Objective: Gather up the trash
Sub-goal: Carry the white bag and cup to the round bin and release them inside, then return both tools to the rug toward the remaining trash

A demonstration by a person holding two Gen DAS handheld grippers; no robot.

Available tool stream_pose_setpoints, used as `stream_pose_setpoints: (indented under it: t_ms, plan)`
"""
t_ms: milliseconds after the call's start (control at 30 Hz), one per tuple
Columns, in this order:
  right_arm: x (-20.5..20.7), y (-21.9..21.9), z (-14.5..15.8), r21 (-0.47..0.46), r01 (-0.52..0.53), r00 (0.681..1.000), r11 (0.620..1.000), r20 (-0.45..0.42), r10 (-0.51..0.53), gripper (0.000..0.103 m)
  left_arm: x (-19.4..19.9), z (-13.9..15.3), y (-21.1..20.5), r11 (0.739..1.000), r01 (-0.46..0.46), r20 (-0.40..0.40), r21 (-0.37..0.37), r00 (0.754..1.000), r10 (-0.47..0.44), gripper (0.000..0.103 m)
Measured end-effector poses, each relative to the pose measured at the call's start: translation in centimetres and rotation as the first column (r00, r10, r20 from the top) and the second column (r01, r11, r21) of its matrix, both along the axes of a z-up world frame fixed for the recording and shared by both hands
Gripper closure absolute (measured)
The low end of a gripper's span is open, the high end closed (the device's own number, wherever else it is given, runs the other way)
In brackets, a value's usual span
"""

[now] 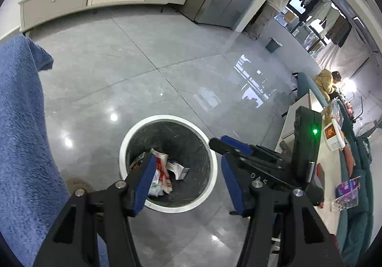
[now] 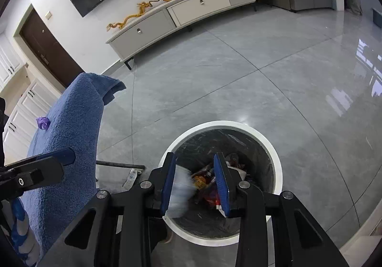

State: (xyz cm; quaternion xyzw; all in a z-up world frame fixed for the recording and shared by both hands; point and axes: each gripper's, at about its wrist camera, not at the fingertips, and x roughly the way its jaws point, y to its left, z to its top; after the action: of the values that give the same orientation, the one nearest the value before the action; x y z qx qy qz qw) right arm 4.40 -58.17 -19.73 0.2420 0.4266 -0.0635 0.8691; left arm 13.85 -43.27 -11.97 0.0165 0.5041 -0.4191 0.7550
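Note:
A round white-rimmed bin [image 1: 123, 147] with a dark liner stands on the grey floor, with several wrappers [image 1: 164, 171] inside. My left gripper [image 1: 186, 181] is open and empty above the bin. The right gripper shows beside it in the left wrist view [image 1: 229, 147]. In the right wrist view my right gripper [image 2: 194, 183] is open over the bin [image 2: 277, 159]. A blurred pale clear wrapper [image 2: 180, 190] is in the air by its left pad, above the trash [image 2: 207, 185]. A small purple scrap [image 2: 43, 123] lies on the blue towel.
A blue towel [image 2: 71, 128] drapes over a surface at the left, also in the left wrist view [image 1: 21, 128]. A white TV cabinet [image 2: 191, 11] lines the far wall. A table with packets [image 1: 334, 147] and teal seating stand at the right. Two people are in the far right rooms.

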Motion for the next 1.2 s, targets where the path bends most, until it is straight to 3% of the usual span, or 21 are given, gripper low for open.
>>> stream_pose_setpoints:
  t_ms: [267, 467, 733, 967, 1200]
  plan:
    - [-2.1, 0.9, 2.2, -0.042, 0.002, 0.999, 0.999, 0.034, -0.001, 0.069, -3.2, 4.1, 4.5, 0.998, -0.051, 0.151, -0.035, 0.987, 0.056, 0.048]
    - [-4.6, 3.4, 6.5, -0.100, -0.023, 0.995, 0.995, 0.097, 0.032, 0.063, -6.6, 7.5, 8.8, 0.999, -0.046, 0.258, -0.028, 0.965, 0.052, 0.048]
    - [-7.5, 8.7, 13.3, -0.201, -0.083, 0.977, 0.976, 0.176, 0.120, 0.058, -10.1, 10.9, 18.0, 0.993, -0.104, 0.311, -0.058, 0.943, 0.116, 0.048]
    - [-8.5, 14.5, 17.9, -0.263, -0.166, 0.952, 0.950, 0.209, 0.224, 0.056, -11.9, 11.8, 29.0, 0.970, -0.234, 0.383, -0.061, 0.892, 0.239, 0.043]
    - [-7.6, 20.0, 19.9, -0.285, -0.265, 0.922, 0.921, 0.205, 0.328, 0.054, -13.0, 10.5, 38.3, 0.936, -0.351, 0.469, -0.006, 0.826, 0.313, 0.044]
